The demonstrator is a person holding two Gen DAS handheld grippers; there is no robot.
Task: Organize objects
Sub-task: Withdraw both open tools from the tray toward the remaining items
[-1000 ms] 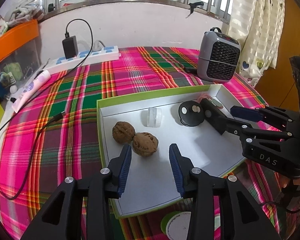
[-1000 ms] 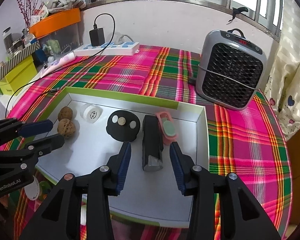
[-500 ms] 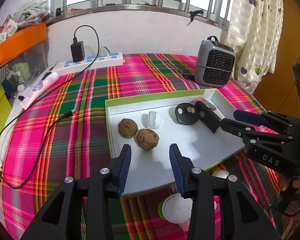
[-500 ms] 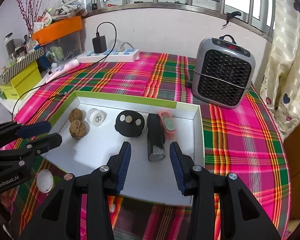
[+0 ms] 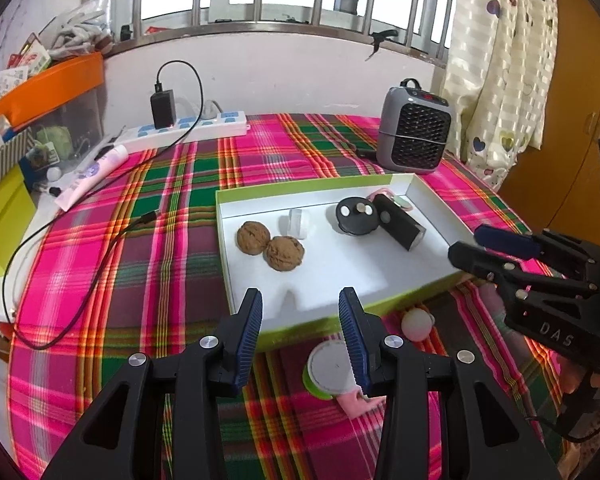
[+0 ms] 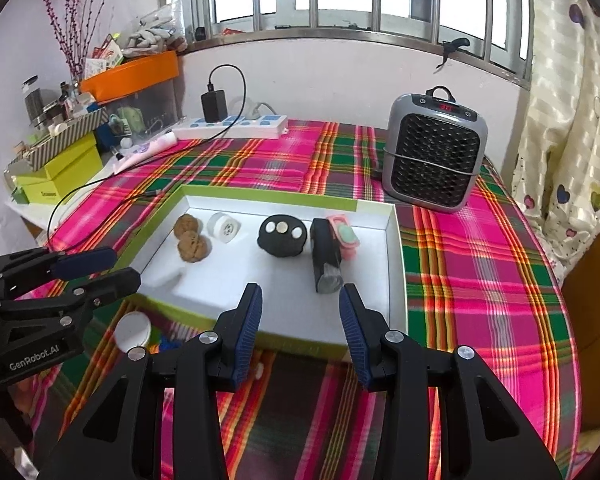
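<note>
A shallow white tray with a green rim lies on the plaid cloth. In it sit two walnuts, a small white roll, a black round disc, a black block and a pink item. My left gripper hangs open over the tray's near edge, nothing between its fingers. My right gripper is open too, empty, at the tray's near right part. Each gripper shows in the other's view, the right gripper and the left gripper.
In front of the tray lie a green-rimmed round lid, a pink piece and a small pale ball. A grey heater, a power strip with a charger and cable, and boxes stand farther back.
Both grippers have drawn back and slightly up from the tray, so it looks smaller and the lid, ball and pink piece in front have come into view. Neither gripper's opening has changed.
</note>
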